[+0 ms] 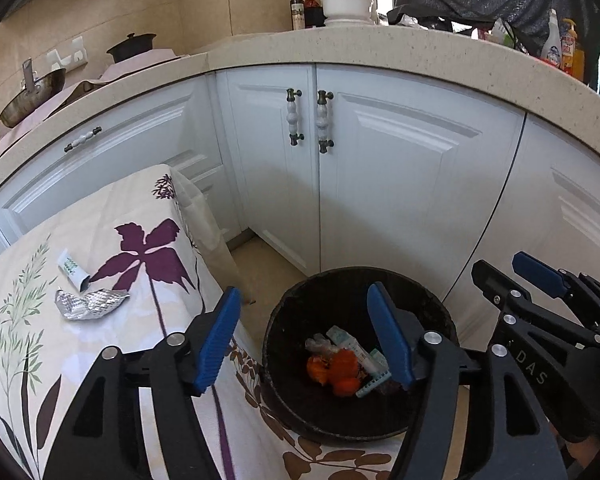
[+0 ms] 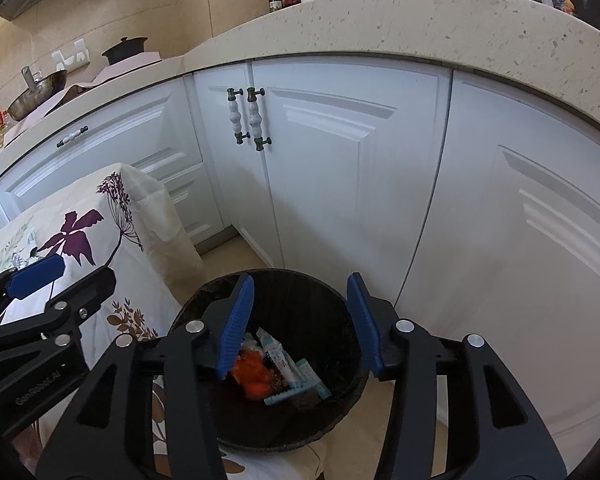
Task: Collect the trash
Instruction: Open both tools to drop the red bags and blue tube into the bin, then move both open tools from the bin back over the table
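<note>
A dark round bin (image 1: 340,416) stands on the floor beside the table; in it lie orange peel (image 1: 336,368), white wrappers (image 1: 352,346) and a teal strip (image 1: 374,385). My left gripper (image 1: 304,340) hangs open over the bin's left rim with nothing between its blue pads. My right gripper (image 2: 300,320) is open above the bin (image 2: 268,446), also empty, with the peel (image 2: 256,378) below it. Each gripper shows in the other's view: right (image 1: 516,276), left (image 2: 64,280). On the floral tablecloth (image 1: 40,360) lie a small white tube (image 1: 73,270) and a crumpled foil wrapper (image 1: 88,304).
White cabinet doors (image 1: 400,184) with knobbed handles stand right behind the bin. The speckled countertop (image 1: 380,48) above carries bottles, a white bowl, a black pot (image 1: 132,46) and a wok (image 1: 32,96). A strip of tan floor (image 1: 260,272) runs between table and cabinets.
</note>
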`<state>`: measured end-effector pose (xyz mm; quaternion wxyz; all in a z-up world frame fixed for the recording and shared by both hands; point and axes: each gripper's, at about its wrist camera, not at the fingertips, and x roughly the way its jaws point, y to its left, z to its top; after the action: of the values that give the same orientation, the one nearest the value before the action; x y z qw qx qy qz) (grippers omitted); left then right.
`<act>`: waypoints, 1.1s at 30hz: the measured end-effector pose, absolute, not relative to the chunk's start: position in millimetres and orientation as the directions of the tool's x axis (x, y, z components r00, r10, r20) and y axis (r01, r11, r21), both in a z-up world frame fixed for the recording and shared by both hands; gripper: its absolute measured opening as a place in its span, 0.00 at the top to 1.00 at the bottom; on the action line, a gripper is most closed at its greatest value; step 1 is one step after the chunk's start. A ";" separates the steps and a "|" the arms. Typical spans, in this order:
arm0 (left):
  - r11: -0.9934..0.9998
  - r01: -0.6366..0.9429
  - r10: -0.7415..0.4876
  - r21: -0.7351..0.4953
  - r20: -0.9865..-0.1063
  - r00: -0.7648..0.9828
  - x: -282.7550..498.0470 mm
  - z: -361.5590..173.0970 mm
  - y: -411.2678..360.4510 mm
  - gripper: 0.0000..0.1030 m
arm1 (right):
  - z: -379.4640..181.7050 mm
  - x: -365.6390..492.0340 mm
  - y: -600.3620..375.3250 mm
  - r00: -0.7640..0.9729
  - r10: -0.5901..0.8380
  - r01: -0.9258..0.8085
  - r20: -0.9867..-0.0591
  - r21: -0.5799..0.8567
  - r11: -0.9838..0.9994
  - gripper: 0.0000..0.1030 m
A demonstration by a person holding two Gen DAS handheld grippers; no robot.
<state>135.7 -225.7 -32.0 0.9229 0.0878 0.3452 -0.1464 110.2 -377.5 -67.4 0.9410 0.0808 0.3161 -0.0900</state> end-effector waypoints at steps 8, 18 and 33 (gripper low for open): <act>0.951 0.305 -0.205 0.047 -0.644 0.737 130.3 -19.1 -197.5 0.29 | -59.0 112.2 -359.1 0.795 -0.089 0.186 -0.600 0.102 0.977 0.47; 0.983 0.177 -0.109 0.047 -0.626 0.772 132.3 -6.0 -126.1 0.28 | -45.2 126.7 -305.9 0.809 0.003 0.075 -0.587 0.109 0.991 0.42; 0.996 -0.067 0.089 0.059 -0.618 0.781 131.2 -1.0 -1.8 0.27 | -32.5 152.8 -193.7 0.786 0.166 -0.156 -0.596 0.069 0.985 0.34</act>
<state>131.2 -1.8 -1.0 0.9435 0.0167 0.3284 0.0412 152.8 -193.7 -32.5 0.9449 0.0080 0.3160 0.0850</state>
